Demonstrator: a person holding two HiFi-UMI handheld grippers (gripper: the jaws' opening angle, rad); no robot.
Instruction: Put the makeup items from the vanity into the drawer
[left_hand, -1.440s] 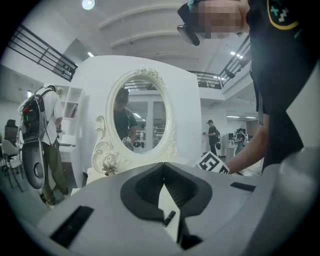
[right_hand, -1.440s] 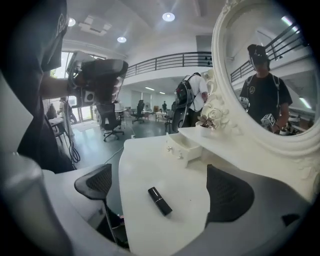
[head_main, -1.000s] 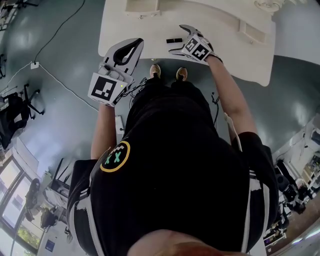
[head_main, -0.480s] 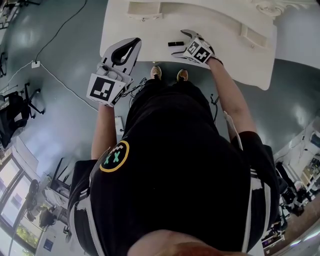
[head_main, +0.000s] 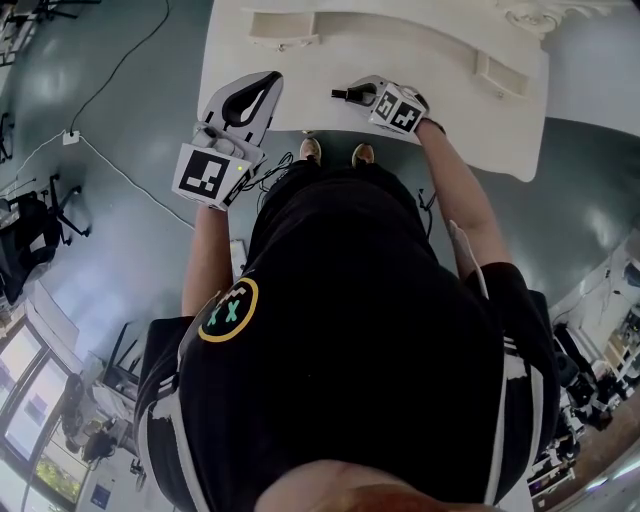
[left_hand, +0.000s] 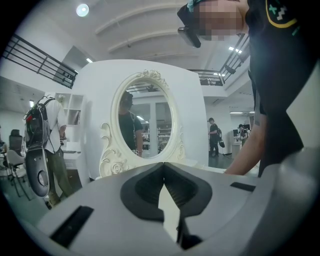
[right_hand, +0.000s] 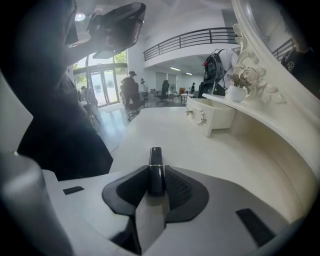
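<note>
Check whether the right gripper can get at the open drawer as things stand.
Probably yes. The right gripper, whose jaws have just been closing on the black tube, faces the open drawer across bare vanity top; nothing stands between.

The white table (head_main: 440, 110) is carrying a left drawer box (head_main: 285, 27) and a right drawer box (head_main: 497, 73) along its far side, while a slim black tube (head_main: 341, 95) is sitting near the near edge.
</note>
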